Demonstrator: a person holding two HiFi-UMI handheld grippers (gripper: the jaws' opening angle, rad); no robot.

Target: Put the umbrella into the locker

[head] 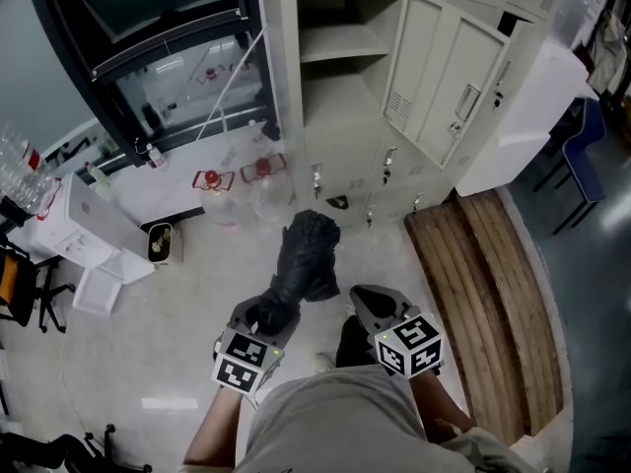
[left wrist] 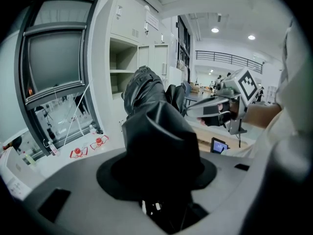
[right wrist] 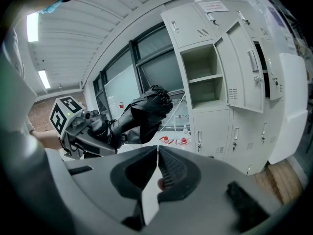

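Note:
A black folded umbrella sticks up out of my left gripper, whose jaws are shut on its lower end. In the left gripper view the umbrella fills the middle and hides the jaws. My right gripper hangs just to its right, shut with nothing in it; its pads meet in the right gripper view. That view also shows the umbrella and the left gripper at the left. Ahead, the locker stands with its door swung open and a shelf inside.
A wooden bench runs along the right. Clear bottles with red caps sit on the floor before the locker. White boxes and a small bin lie at the left, and a blue chair at the far right.

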